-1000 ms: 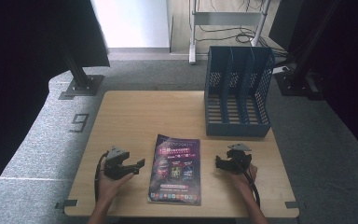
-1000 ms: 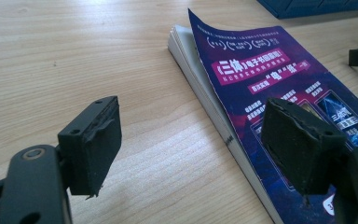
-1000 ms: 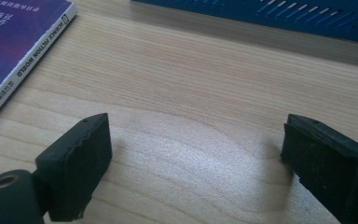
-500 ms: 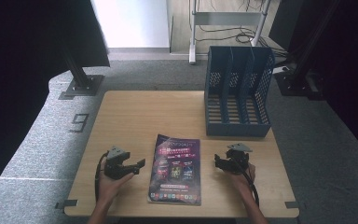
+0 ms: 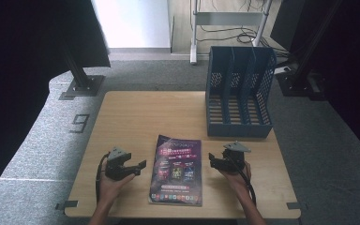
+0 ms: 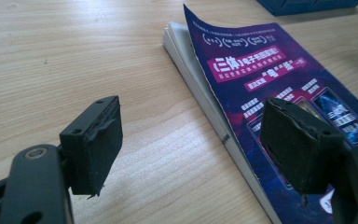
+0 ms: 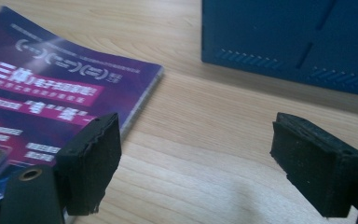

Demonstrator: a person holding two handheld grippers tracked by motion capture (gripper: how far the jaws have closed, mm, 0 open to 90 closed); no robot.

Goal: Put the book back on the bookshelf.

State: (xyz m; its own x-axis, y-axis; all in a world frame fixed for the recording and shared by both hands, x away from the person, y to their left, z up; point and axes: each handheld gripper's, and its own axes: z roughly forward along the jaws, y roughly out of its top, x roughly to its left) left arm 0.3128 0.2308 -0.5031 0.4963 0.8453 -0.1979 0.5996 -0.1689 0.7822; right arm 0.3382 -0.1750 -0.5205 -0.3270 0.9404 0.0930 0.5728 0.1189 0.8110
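Note:
A purple magazine [image 5: 177,169] lies flat on the wooden table [image 5: 140,117], near its front edge. My left gripper [image 5: 139,167] rests on the table just left of the magazine, open, jaws pointing toward it. In the left gripper view the magazine [image 6: 270,88] has its spine facing me and its cover lifts slightly at the far corner; my left gripper [image 6: 200,140] holds nothing. My right gripper [image 5: 213,161] sits just right of the magazine, open and empty. In the right gripper view my right gripper [image 7: 200,163] frames bare wood beside the magazine's [image 7: 51,93] corner.
A blue three-slot file holder [image 5: 238,93] stands at the table's back right; its front wall [image 7: 289,37] is close ahead of the right gripper. Grey carpet surrounds the table, with black stand bases at both sides. The table's left and back left show bare wood.
Both grippers stay almost still beside the magazine. The magazine has not moved.

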